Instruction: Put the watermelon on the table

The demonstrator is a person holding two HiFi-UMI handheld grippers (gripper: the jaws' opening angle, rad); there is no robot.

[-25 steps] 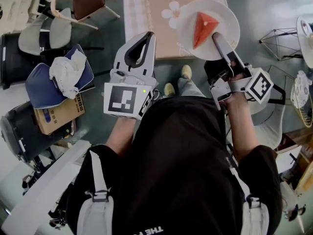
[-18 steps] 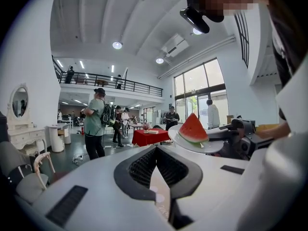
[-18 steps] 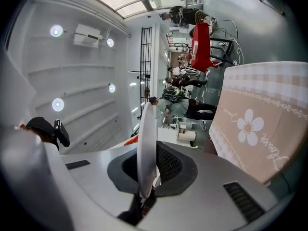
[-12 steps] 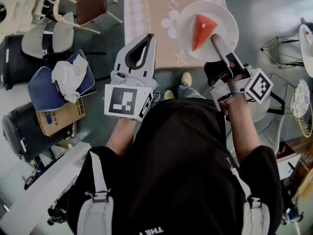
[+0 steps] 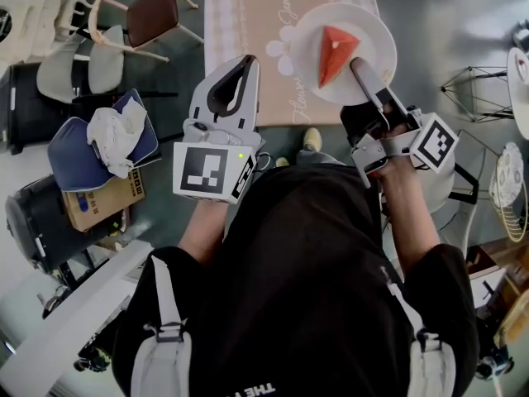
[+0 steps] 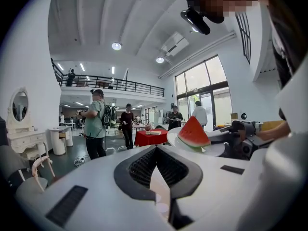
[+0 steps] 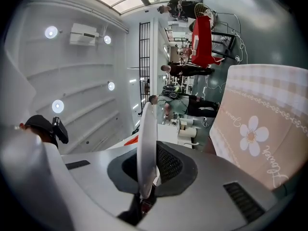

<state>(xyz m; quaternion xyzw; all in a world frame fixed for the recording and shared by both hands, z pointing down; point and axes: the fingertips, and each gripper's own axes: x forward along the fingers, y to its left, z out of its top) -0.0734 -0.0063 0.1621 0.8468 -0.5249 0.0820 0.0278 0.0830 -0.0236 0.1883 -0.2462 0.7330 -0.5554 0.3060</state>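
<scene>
**Watermelon on its plate at the counter's near edge**

The right hand-held gripper (image 5: 357, 64) is clamped on the rim of a white plate (image 5: 374, 33), jaws pressed together with the rim between them. The right gripper view confirms it: the plate (image 7: 146, 138) runs edge-on straight into the pinch of the hand-held gripper (image 7: 146, 174). On the plate lies the watermelon (image 5: 335, 50), a red wedge with its point towards the person. From the head view, the plate overlaps the near right corner of the counter (image 5: 248, 15), which wears a beige cloth with a flower print and a checked border. Whether the plate touches the counter cannot be told.

The left hand-held gripper (image 5: 245, 63) is beside it at the counter's near edge, tips pressed together and nothing between them. Its own view shows those jaws (image 6: 155, 150) meeting at the tip, with the watermelon (image 6: 192, 134) just to the right.

Off to the left on the floor are a brown chair (image 5: 153, 2) and a cardboard box (image 5: 99, 198).
</scene>
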